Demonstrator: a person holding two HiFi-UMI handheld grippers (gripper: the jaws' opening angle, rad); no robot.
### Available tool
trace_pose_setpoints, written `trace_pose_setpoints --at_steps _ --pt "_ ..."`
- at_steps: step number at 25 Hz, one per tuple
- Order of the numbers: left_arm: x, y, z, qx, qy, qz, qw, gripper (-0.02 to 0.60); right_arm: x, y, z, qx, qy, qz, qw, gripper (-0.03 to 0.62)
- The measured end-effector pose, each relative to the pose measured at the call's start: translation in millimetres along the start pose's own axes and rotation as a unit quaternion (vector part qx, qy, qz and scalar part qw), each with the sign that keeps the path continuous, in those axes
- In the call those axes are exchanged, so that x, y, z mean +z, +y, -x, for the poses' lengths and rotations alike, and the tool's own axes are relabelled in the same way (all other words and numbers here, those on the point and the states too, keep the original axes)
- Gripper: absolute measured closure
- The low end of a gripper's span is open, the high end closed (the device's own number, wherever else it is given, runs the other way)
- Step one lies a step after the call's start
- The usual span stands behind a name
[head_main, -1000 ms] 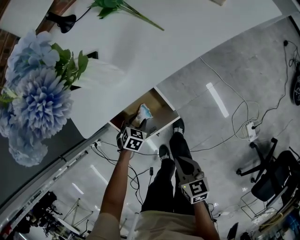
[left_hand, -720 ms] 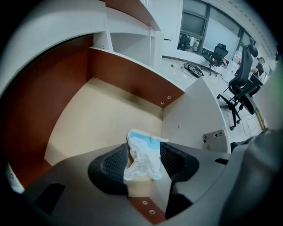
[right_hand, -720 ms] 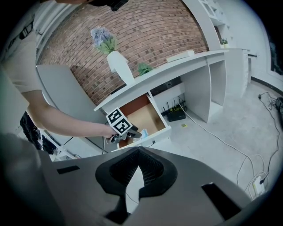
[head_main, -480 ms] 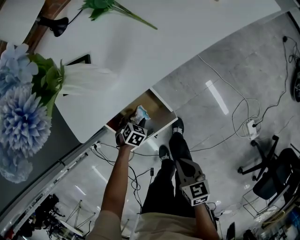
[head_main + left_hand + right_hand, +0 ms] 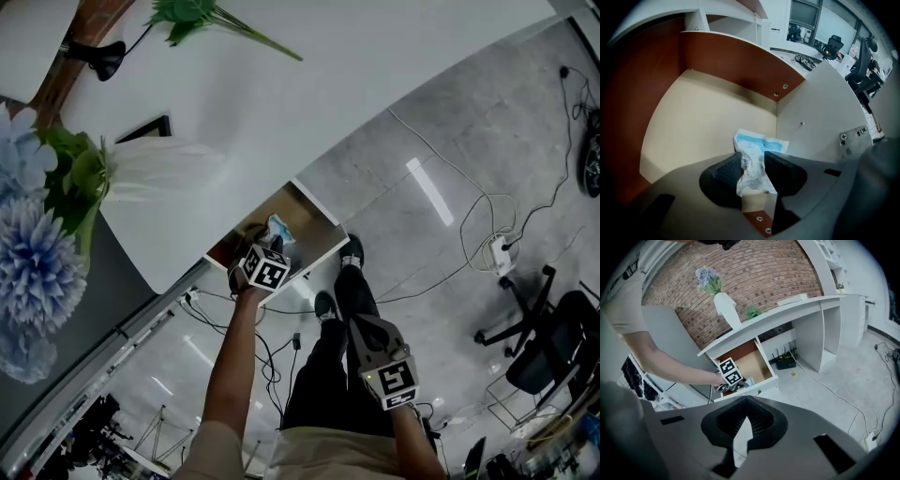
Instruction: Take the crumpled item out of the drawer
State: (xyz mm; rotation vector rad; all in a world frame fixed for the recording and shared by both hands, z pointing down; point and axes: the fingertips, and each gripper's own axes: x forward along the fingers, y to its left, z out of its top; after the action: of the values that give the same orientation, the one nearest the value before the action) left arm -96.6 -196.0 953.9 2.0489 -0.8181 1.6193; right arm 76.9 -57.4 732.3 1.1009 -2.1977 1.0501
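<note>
A: Where is the crumpled blue-white wrapper?
B: In the drawer, between the left gripper's closing jaws. Pinch firmly, then lift clear. The right gripper is pressed together and empty.

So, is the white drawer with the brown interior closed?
No, the drawer stands pulled out from under the white desk, its beige floor showing.

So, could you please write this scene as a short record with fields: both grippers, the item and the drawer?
left gripper: inside the drawer, jaws closing, pads pressing on the crumpled item
right gripper: jaws together, nothing between them, held away from the drawer
crumpled item: blue and white, pinched between the left pads
drawer: pulled open, pale floor
task step: item gripped, not yet out
</note>
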Motion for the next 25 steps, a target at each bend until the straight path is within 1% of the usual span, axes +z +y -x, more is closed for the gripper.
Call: trace_pose_setpoints --at_steps 2,6,12,15,23,25 --pt "-1.5 3.1 -1.0 0.005 0.004 -0.001 1.0 0.43 -1.3 2.1 -1.6 0.003 0.004 -0.004 1.0 0.569" --pt "1.3 2.1 -4.0 0.005 0.003 -0.002 1.0 0.446 -4.6 -2.5 -2.5 0.0 -0.001 0.004 1.0 0.569" --pt "3.4 1.0 -1.7 0.002 0.005 -0.008 1.0 0.488 -8.6 -3.5 0.8 -0.004 -0.005 0.0 1.0 0.569" --pt "10.0 0.7 3.8 0.001 -0.003 -0.01 0.9999 0.499 -7.3 -0.9 2.7 -0.001 -0.004 0.006 1.0 0.569" --pt "29.6 -5.6 34.3 -0.007 -0.03 -0.002 0.9995 0.506 -1.5 -4.6 15.5 -0.013 -0.006 0.011 1.0 0.569" --pt "33.1 -9.7 48.3 -0.008 -0.039 0.002 0.9992 0.506 0.1 -2.0 17.5 -0.011 -0.009 -0.003 1.0 0.569"
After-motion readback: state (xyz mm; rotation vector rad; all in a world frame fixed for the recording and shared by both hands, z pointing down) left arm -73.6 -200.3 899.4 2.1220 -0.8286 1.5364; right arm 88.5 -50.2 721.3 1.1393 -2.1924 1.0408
